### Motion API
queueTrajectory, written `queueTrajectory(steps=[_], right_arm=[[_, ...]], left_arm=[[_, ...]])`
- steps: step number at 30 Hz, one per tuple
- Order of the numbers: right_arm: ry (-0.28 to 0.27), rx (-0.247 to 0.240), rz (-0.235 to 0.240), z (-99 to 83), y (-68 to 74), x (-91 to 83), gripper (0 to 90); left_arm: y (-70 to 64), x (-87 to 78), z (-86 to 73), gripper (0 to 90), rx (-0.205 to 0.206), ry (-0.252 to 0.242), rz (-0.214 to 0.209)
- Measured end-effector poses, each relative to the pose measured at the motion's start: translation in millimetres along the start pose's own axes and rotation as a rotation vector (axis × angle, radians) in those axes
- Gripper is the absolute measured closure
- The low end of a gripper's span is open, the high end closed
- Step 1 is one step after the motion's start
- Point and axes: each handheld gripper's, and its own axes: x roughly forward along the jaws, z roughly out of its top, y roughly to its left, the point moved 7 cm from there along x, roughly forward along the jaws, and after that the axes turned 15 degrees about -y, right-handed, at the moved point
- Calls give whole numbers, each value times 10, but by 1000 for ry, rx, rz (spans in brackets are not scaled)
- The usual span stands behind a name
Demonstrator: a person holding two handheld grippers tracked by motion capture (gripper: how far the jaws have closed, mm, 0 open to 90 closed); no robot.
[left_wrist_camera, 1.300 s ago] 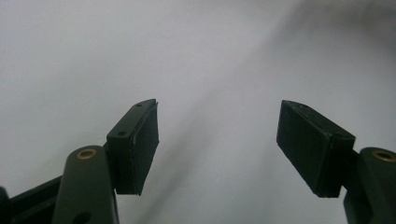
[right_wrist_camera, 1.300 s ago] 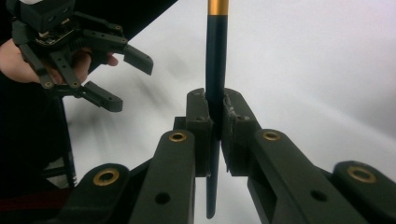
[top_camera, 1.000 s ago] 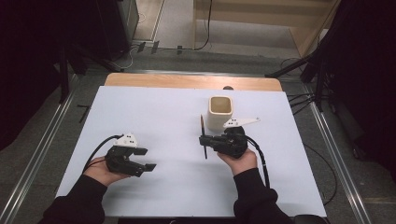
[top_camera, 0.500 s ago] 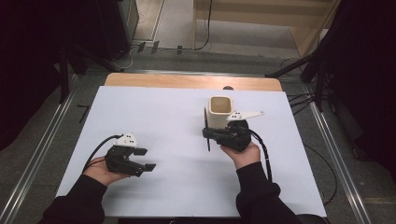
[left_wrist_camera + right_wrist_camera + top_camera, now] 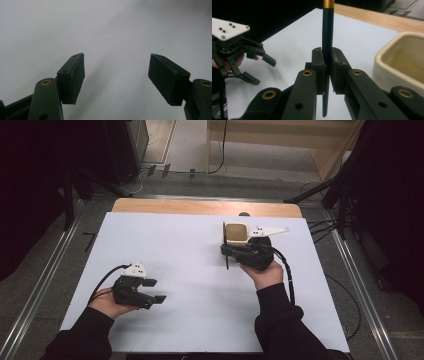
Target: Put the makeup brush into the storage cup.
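Note:
A dark blue pen (image 5: 328,37) with a gold band near its top stands upright between the jaws of my right gripper (image 5: 327,62), which is shut on it. In the high view that right gripper (image 5: 227,253) holds the pen (image 5: 226,255) just in front of a cream square cup (image 5: 236,232), whose wall also appears as the cup (image 5: 397,65) close to the right of the pen. My left gripper (image 5: 156,290) rests low at the table's front left, open and with nothing in it. Its jaws stand wide apart over bare white table, left gripper (image 5: 116,75).
The white table top (image 5: 190,270) spreads between the two hands. A wooden strip (image 5: 200,207) runs along the far edge. Cables trail from both grippers. In the right gripper view the left gripper (image 5: 249,62) is farther off at the left.
My right gripper has carried the pen away from me and to the right, up against the cup, turning it more upright. The left gripper has stayed put.

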Motion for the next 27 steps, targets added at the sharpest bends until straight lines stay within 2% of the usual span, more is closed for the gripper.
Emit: queueTrajectory(steps=[13,27], right_arm=[[-45,11,-55,254,-196,-77,838],[-89,4,-92,529,-342,-59,838]], left_arm=[[-2,-6,2,298,3,3,-2],[8,-19,-2,298,1,-1,4]])
